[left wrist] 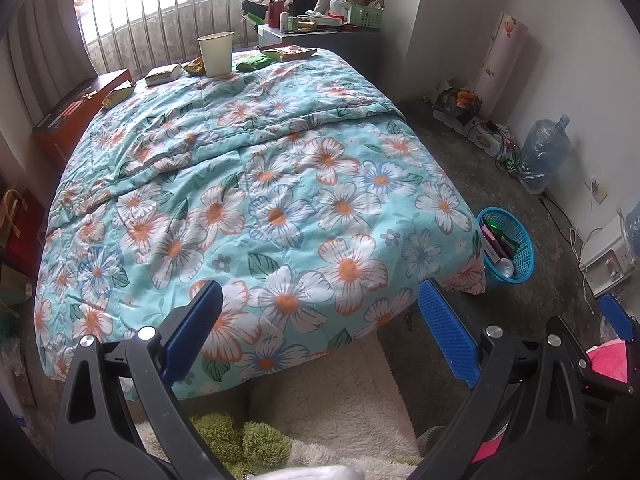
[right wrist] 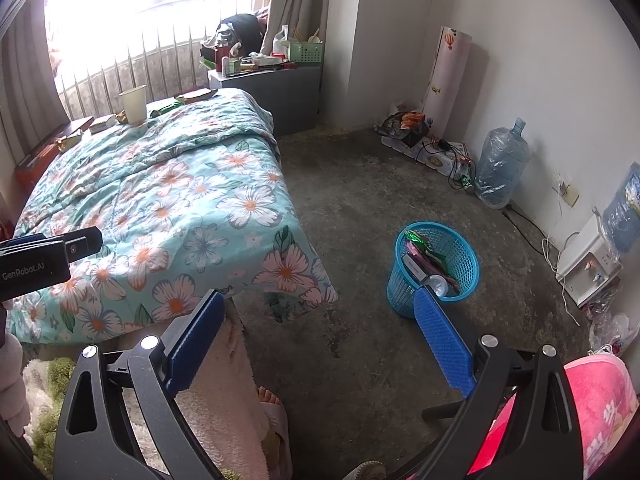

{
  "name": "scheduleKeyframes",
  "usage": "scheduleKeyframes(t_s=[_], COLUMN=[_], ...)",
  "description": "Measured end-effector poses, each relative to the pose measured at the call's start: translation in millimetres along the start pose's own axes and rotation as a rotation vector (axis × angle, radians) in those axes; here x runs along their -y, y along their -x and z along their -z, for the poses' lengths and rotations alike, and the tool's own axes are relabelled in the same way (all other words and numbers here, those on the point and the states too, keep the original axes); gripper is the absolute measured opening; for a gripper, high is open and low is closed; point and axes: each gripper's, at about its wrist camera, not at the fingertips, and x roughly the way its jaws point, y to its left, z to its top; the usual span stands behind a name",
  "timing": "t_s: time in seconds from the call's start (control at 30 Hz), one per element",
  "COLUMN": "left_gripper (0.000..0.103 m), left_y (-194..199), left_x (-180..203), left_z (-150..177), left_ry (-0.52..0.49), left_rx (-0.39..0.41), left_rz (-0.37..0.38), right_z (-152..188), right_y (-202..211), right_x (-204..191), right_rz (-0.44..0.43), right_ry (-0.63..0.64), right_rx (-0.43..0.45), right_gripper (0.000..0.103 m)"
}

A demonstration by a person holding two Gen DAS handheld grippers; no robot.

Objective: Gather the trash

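Both grippers (left wrist: 320, 332) (right wrist: 320, 336) gape — blue basket (right wrist: 434, 268) beside quilt's (left wrist: 256, 184) corner.

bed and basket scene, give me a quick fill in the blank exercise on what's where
1. The paper cup stands upright on the ____.
2. The basket on the floor is ____ in colour.
3. The left gripper and the right gripper both have their jaws ____.
4. The water jug stands against the ____.

Missing words: bed; blue; open; wall
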Motion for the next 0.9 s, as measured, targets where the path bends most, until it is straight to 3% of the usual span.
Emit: scheduleKeyframes(t_s=[0.9], left_gripper=[0.094], left_y=[-4.4], left_x=[-4.8], left_z=[-0.6], left_ry=[0.001], left_rx=[-0.020], left_rz=[0.002], right_z=[-0.3], right_y=[-0.3], right_x=[-3.2], right_rz=[-0.003], right_ry=[0.002], right_rx=[0.000], right_gripper=[0.093])
